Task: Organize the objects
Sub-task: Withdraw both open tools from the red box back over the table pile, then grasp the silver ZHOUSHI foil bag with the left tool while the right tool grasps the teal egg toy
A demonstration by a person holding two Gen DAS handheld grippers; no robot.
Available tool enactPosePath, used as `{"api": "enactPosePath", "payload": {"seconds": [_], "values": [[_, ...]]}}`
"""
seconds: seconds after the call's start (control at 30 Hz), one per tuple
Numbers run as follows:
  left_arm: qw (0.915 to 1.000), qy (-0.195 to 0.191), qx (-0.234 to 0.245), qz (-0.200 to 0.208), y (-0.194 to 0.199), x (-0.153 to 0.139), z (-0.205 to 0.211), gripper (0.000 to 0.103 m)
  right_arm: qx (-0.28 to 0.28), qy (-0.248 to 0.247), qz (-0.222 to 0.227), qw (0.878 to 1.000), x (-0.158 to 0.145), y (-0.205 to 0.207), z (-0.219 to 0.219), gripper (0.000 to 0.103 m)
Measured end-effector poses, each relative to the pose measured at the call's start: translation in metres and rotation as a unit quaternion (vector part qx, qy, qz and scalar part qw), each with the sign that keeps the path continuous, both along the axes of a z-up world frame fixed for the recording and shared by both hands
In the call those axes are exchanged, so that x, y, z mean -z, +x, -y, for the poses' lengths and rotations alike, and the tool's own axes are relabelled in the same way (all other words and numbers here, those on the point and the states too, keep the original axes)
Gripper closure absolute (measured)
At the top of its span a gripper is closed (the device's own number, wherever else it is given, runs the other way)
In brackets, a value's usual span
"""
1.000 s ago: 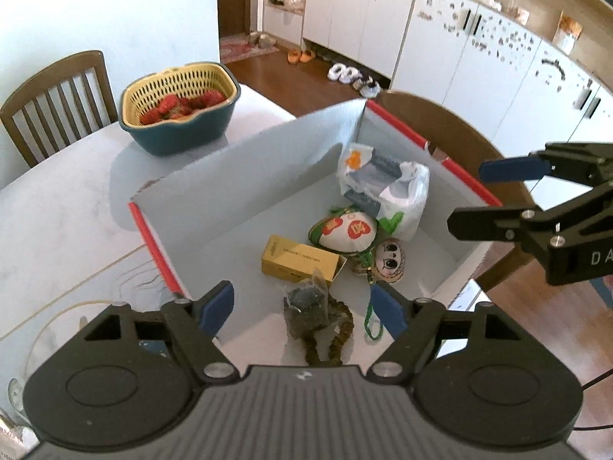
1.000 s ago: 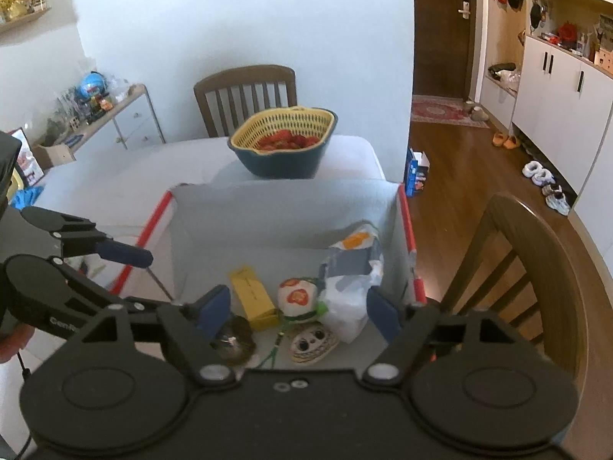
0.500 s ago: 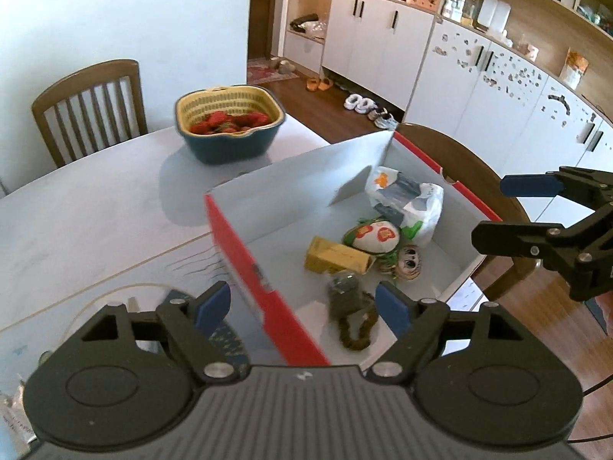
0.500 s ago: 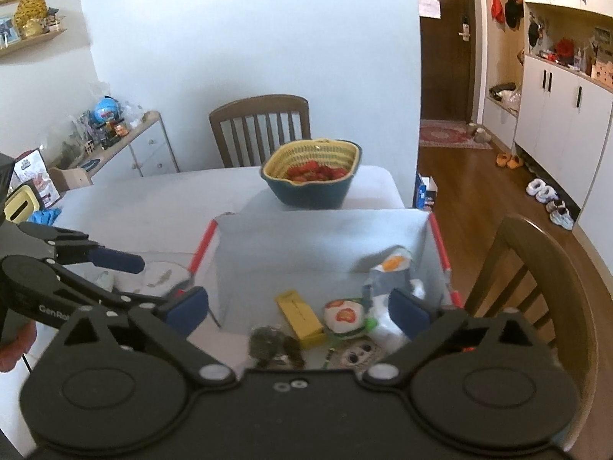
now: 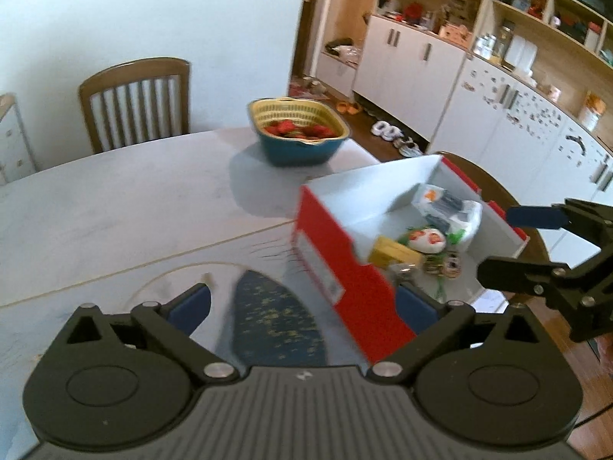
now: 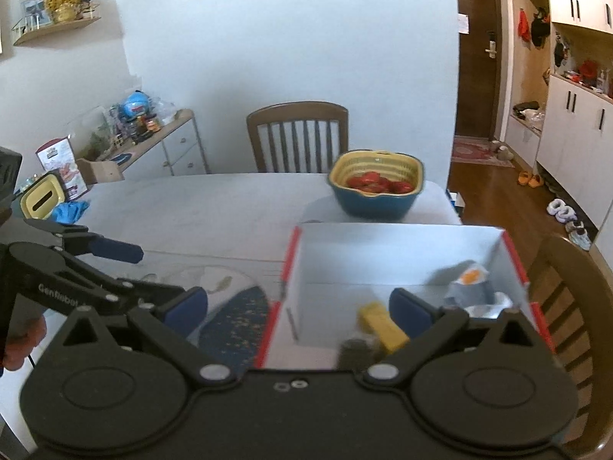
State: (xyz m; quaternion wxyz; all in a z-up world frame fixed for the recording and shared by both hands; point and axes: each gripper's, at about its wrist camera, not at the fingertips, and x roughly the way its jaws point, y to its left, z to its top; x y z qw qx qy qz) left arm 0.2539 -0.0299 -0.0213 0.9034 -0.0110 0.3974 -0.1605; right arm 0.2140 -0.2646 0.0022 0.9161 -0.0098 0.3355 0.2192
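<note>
White marble-look table point(image 5: 115, 207) fills the left and middle of the left wrist view, with a wooden chair point(image 5: 136, 99) behind it at upper left and white cabinets at upper right. At lower left centre of that frame, the left gripper point(image 5: 302, 303) has its jaws spread wide after just opening further, with nothing held; between its blue fingertips point(image 5: 189, 303) lie a dark blue speckled mat point(image 5: 276, 326) and the near red corner of the box. Above centre stands a blue bowl with a yellow strainer of red fruit point(image 5: 299, 136). Right of centre sits the red-and-white box point(image 5: 333, 264), holding a yellow packet point(image 5: 394, 253), a round red-and-white item point(image 5: 425, 237) and a white plastic bag point(image 5: 448, 207). At the right edge the right gripper point(image 5: 525, 241) hangs beside the box, jaws wide and empty.
</note>
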Motion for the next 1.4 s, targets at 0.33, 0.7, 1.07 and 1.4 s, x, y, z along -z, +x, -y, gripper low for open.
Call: {"api": "enactPosePath", "payload": {"seconds": [0.33, 0.7, 1.07, 1.4], "values": [[0.9975, -0.002, -0.070, -0.002, -0.006, 0.010, -0.081, 0.000, -0.024, -0.003, 0.022, 0.999, 0.005, -0.013, -0.069, 0.001], [0.9927, 0.055, -0.107, 0.004, -0.017, 0.039, -0.157, 0.000, -0.055, -0.064, 0.052, 0.995, 0.028, -0.014, -0.140, 0.001], [0.9905, 0.078, -0.113, -0.005, -0.022, 0.093, -0.205, 0.000, -0.050, -0.101, -0.026, 0.993, 0.084, 0.009, -0.180, 0.002], [0.9944, 0.051, -0.089, -0.026, -0.013, 0.122, -0.215, 0.000, -0.063, -0.104, -0.087, 0.989, 0.124, 0.018, -0.207, 0.022]]}}
